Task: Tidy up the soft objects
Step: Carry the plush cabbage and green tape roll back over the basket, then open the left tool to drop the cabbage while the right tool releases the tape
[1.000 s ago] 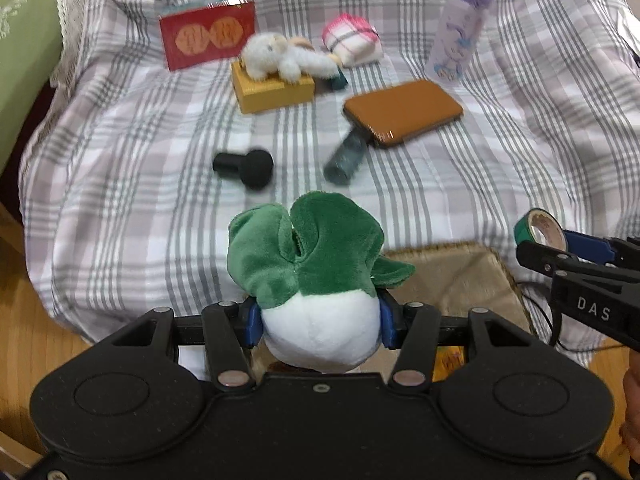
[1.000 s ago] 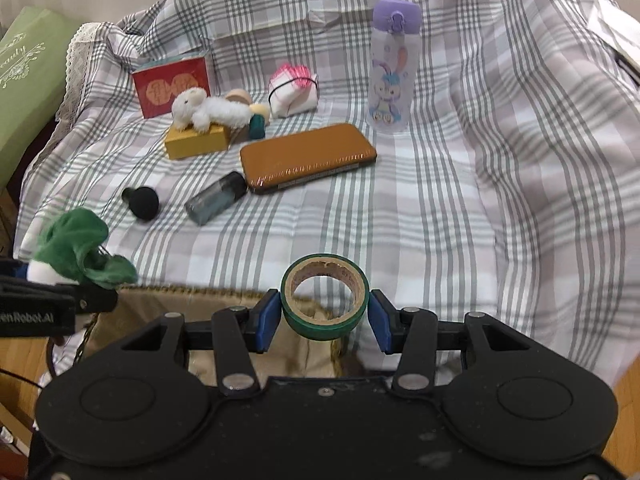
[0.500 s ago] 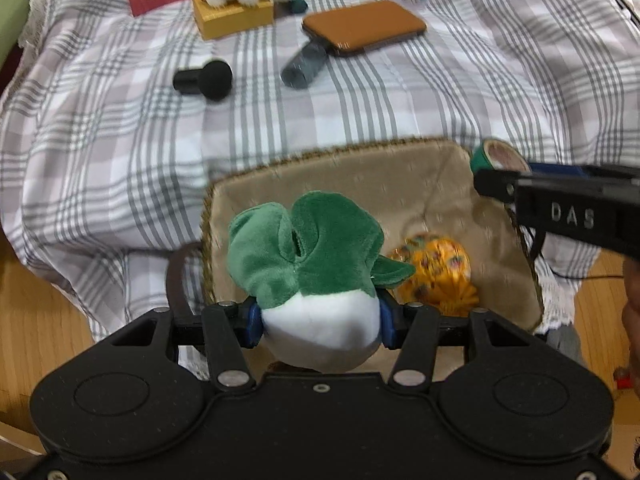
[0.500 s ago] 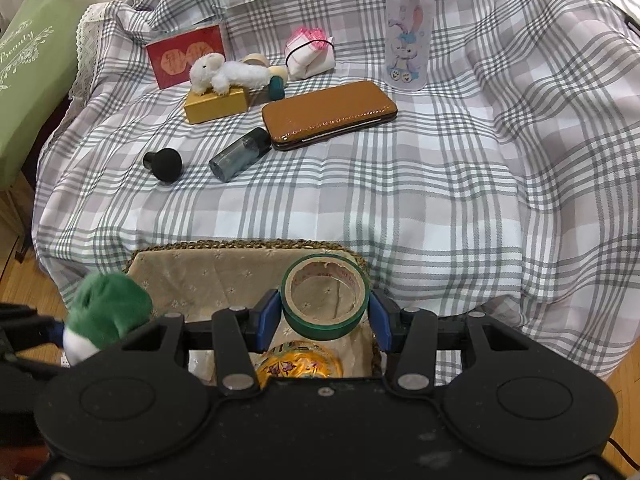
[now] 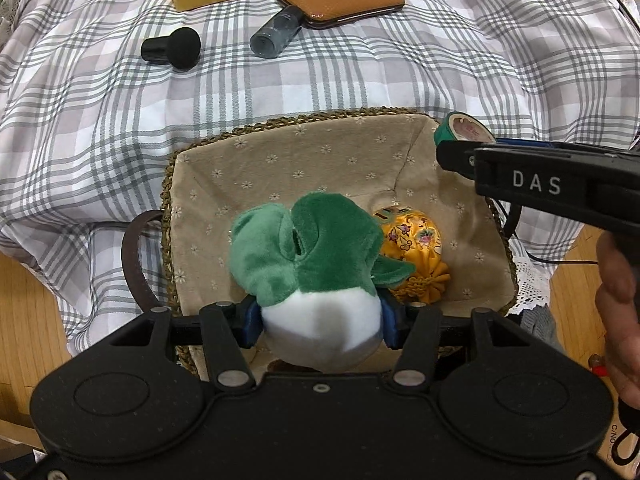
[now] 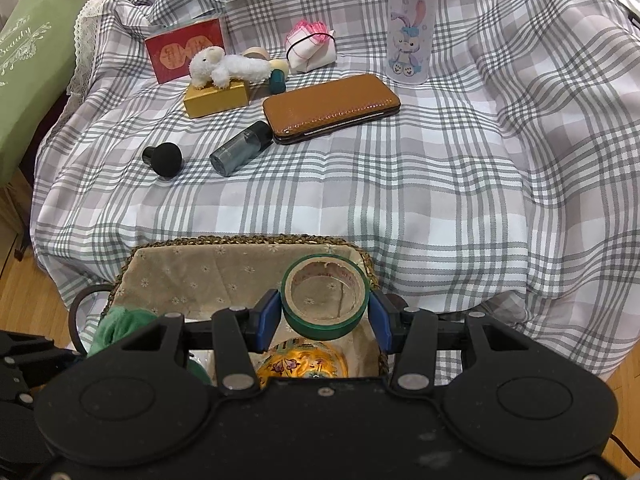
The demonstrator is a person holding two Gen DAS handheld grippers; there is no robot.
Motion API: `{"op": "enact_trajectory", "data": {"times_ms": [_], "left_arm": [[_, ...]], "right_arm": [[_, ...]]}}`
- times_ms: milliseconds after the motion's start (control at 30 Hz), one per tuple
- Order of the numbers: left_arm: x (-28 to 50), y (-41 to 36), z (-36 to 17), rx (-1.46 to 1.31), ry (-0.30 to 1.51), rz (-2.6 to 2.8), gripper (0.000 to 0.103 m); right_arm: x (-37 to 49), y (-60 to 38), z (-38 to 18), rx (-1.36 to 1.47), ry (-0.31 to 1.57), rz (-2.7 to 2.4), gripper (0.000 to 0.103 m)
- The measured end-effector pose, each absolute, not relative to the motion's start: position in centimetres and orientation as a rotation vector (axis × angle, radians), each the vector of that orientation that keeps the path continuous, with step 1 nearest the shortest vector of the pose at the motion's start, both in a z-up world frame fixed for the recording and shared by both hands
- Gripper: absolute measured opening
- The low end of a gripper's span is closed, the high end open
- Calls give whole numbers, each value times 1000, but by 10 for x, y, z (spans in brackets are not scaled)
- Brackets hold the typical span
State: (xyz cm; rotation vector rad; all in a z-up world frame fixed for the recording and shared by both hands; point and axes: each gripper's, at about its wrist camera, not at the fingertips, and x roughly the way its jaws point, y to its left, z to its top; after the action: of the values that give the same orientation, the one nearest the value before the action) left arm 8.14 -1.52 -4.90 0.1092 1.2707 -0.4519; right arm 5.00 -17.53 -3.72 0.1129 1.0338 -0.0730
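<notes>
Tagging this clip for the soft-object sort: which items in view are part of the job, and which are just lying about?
In the job: green-and-white plush, lined basket, yellow embroidered pouch, white plush.

Lying about: brown case, purple bottle, gold box, black knob, grey vial.

Both views are evenly and fairly brightly lit by soft, diffuse indoor light; no lamp or window is in frame. Shadows are faint: a soft one lies beside the black round-headed brush (image 6: 163, 159) and under the folds of the plaid cloth (image 6: 440, 184). The brown leather case (image 6: 331, 107) carries a mild sheen along its near edge, and the gold box (image 6: 216, 100) glints slightly. Focus is sharp across the cloth and the lined basket (image 5: 320, 160). Fisheye distortion bends the plaid lines strongly toward the edges, and the frame corners darken. The black gripper bodies at the bottom of each view look matte and dark, with little detail.
</notes>
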Motion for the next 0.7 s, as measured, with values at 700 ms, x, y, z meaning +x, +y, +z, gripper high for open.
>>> {"op": "enact_trajectory", "data": {"times_ms": [700], "left_arm": [[83, -13, -46, 116, 1247, -427, 59]], "right_arm": [[51, -174, -37, 151, 1035, -43, 51]]}}
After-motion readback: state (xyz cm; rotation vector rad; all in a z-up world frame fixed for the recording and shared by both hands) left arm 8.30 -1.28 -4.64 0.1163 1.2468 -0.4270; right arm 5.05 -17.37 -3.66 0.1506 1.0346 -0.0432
